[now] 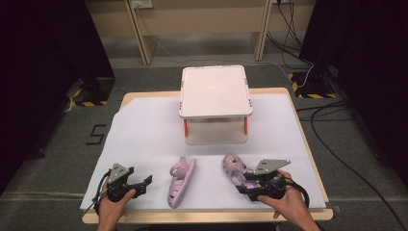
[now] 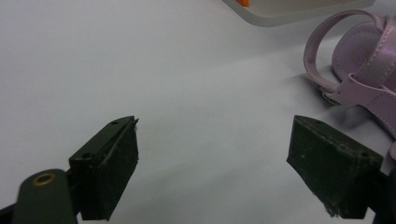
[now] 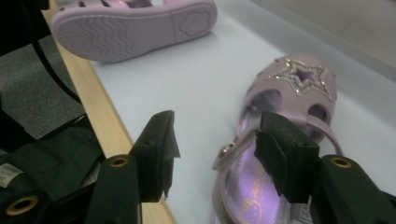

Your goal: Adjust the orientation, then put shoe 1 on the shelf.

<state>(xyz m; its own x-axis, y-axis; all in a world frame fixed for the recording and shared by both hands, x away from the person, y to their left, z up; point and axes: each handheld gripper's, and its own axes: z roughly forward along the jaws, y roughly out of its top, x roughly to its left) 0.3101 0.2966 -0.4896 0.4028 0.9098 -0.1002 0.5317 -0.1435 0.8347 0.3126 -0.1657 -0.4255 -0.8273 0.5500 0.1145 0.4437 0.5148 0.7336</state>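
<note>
Desk (image 1: 308, 144): one, a wooden top with pale edges, most of it under one white sheet (image 1: 144, 134) that runs nearly from edge to edge.
Stand (image 1: 215, 91): one, white and square with rounded corners, raised on orange legs over a white base; it sits at the middle of the desk's far edge. A corner of its base and a bit of orange show at the top of the left gripper view.
Sandals: two, both pale purple, both near the desk's near edge and well apart from each other.
Left sandal (image 1: 182, 182): one, lying tipped on its side at the middle of the near edge, toe toward the stand. In the right gripper view its ribbed sole (image 3: 135, 28) faces the camera, right at the desk's wooden rim. In the left gripper view its straps and buckle show at the right.
Right sandal (image 1: 234, 168): one, upright on its sole toward the near right corner, with one glittery star (image 3: 301, 74) on the toe.
Grippers: two, one in each hand, both low over the near edge.
Left gripper (image 1: 139, 185): near the near left corner, jaws spread wide over bare sheet with nothing between them; the left sandal lies just beside its right-hand jaw, not touching.
Right gripper (image 1: 245, 185): at the heel end of the right sandal, jaws apart; one jaw stands over the heel strap, the other over bare sheet beside it, and neither pad presses on the sandal.
</note>
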